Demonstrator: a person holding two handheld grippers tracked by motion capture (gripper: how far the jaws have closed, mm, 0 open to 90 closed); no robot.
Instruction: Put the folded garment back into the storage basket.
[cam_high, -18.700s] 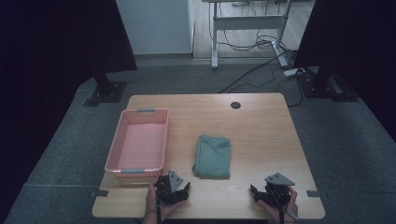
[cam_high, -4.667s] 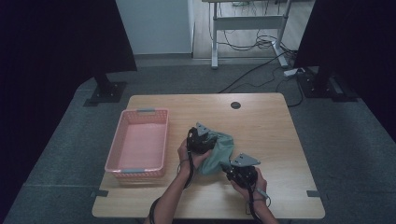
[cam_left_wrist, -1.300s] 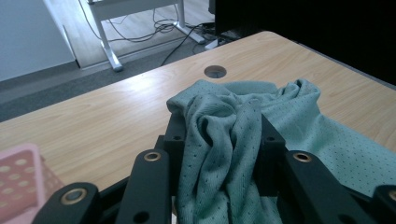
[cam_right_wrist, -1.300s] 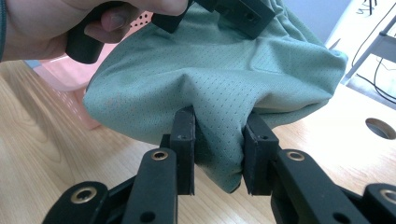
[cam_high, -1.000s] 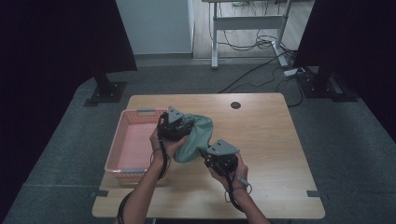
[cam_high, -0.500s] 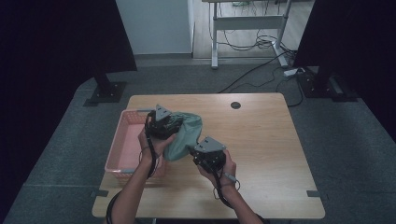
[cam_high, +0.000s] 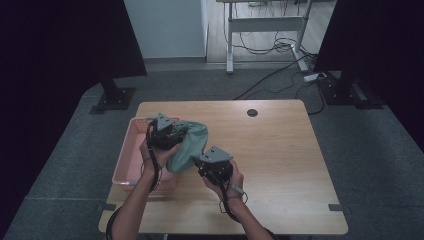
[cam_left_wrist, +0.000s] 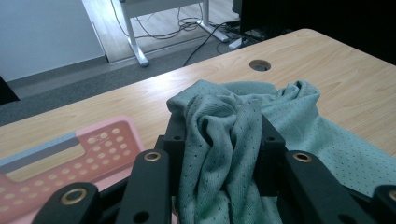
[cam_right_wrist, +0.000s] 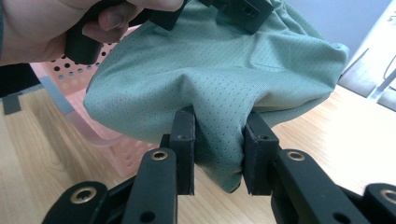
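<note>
High view was dim, its left and right margins nearly black; the brightest patch lay on the floor beyond the table (cam_high: 280, 150). Both gripper views were evenly lit and free of glare. Black jaws nearest each lens were slightly soft; background behind them blurred.

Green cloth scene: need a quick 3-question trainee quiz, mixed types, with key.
1. True or false: the green cloth lies flat on the table.
2. Which hand-held gripper is nearer the pink basket?
A. the left hand-held gripper
B. the right hand-held gripper
3. Fill in: in each gripper view, the two black jaws are shut on the ____.

Key
1. False: it hangs bunched between both grippers, above the table.
2. A: in the high view it sits over the basket's edge.
3. Cloth: a fold is pinched between each pair of jaws.
</note>
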